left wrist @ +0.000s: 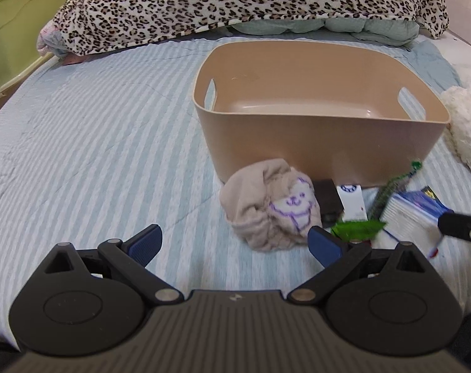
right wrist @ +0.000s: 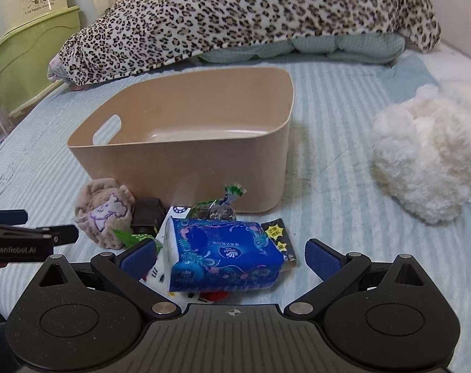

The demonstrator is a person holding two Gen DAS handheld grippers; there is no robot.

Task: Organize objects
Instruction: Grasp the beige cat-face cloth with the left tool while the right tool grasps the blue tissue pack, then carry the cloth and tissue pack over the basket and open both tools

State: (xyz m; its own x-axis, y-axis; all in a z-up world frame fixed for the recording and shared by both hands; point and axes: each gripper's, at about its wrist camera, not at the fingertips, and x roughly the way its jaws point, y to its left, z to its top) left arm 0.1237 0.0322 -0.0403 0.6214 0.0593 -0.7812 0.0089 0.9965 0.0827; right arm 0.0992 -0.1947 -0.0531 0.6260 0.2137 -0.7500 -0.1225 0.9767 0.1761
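On the striped pale-blue bed (right wrist: pixel 328 130), the left tongs (left wrist: pixel 235 244) hang spread wide with nothing between their blue pads, just short of a rolled beige sock (left wrist: pixel 269 205) that carries a purple line drawing of a small animal face; the sock lies on the bed just in front of the near wall of the tan plastic bin (left wrist: pixel 322 143). The bin sits upright with a slot handle cut in each end wall, and the part of its floor that shows is bare. Right of the sock, in the right wrist view, a small dark box (right wrist: pixel 148 214) sits beside a white card (right wrist: pixel 176 214), with a green wrapper (right wrist: pixel 126 236) in front of them and a clear snack bag (right wrist: pixel 219 206) with a green-and-white twisted top touching the bin's near wall. Before these lies a blue tissue pack (right wrist: pixel 226 255) printed with pale swirls and a white logo, resting tilted on top of other small items, between the fingers of the right tongs (right wrist: pixel 232 259), which are opened wide and grip nothing. A black-and-yellow packet (right wrist: pixel 280 239) lies at the pack's right edge. Farther right, well apart from the pile, a fluffy white plush (right wrist: pixel 422 155) rests on the bed. Behind everything a leopard-print blanket (right wrist: pixel 251 15) is heaped over a pale green quilt (right wrist: pixel 328 46).
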